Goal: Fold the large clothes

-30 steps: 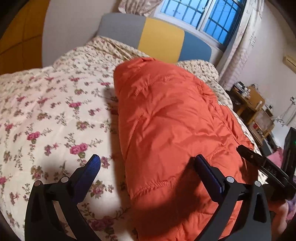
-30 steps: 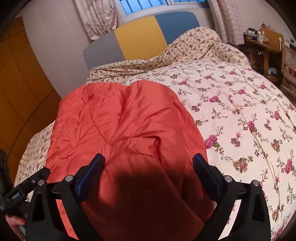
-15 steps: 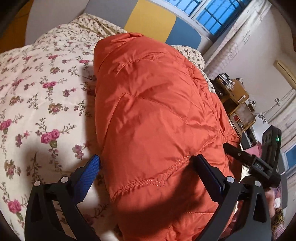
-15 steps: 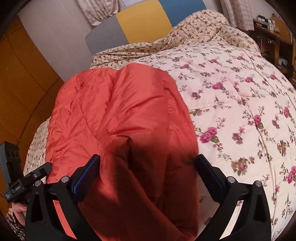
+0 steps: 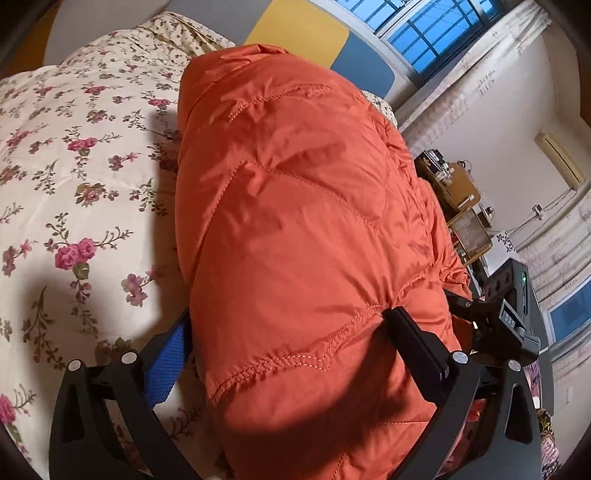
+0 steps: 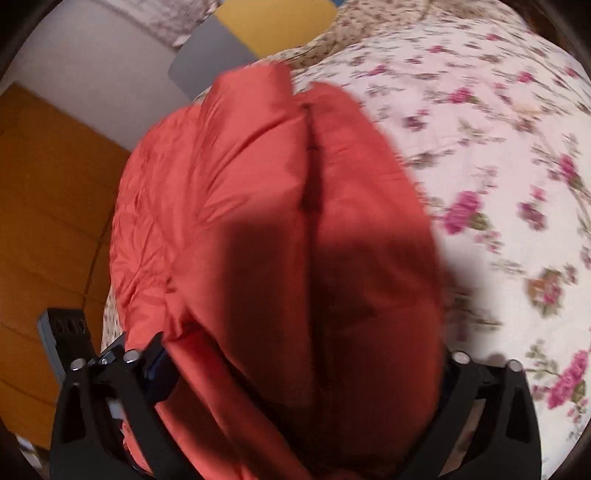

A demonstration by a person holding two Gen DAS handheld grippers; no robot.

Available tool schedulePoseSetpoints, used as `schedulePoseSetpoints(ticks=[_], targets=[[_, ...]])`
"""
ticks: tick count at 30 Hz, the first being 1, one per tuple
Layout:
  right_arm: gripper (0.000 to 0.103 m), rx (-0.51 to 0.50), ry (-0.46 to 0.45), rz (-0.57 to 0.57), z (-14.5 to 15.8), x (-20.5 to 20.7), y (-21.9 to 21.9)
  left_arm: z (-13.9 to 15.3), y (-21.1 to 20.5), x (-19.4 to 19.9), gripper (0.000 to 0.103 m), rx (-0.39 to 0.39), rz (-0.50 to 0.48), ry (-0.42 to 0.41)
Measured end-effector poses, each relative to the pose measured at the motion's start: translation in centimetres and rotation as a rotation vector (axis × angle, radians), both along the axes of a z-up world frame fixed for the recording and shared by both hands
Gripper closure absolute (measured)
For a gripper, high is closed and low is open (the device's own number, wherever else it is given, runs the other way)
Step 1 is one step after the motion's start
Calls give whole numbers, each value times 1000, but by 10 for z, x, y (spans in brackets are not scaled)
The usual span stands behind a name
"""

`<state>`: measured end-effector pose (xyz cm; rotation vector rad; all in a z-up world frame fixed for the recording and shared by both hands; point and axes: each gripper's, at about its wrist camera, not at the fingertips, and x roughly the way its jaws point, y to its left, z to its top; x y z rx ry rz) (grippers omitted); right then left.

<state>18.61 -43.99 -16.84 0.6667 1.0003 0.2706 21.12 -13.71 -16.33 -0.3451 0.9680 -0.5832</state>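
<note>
Lying lengthwise on a floral quilt (image 5: 74, 177) is one orange quilted jacket (image 5: 295, 221), folded into a thick bundle whose far end reaches toward the single padded headboard (image 5: 295, 33) (grey, yellow and blue panels are counted, three in all). Two grippers are seen. The left gripper (image 5: 291, 332) is spread wide around the near end of the jacket, with its blue-padded finger (image 5: 166, 365) pressed against the bundle's left side and the other finger against the right; the fabric bulges between them, but the jaws are not closed onto it. The right gripper (image 6: 299, 362) is likewise set wide apart around the same bundle, whose puffy fabric fills the gap and hides most of both fingers. The right-wrist view is blurred. In the left-wrist view the right gripper's body is seen at the jacket's far side, and white letters are printed on it, too small to be read with certainty. One window (image 5: 436, 33) with blue-lit panes, one curtain (image 5: 476, 85) and one cluttered wooden desk (image 5: 454, 188) are also seen.
</note>
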Motion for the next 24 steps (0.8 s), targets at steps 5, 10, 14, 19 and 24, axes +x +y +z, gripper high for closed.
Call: schedulePoseSetpoints(ticks=[5,10,14,19,24], targets=[[38,-34,-61,19,14,-6,8,9,-17,-8,12,122,-47,-65],[49,-39,-142,14,27,-21,16,29,-26,-20,33,211,-66,-174],[52,-12,-211,6,35,-32,34,49,-23,-31,43,255,-56,-290],[52,6,-295,19,54,-33,68,74,0,-38,45,255,-19,-393],[52,-33,-374,94,80,-22,126,92,46,-48,45,248,64,-467]])
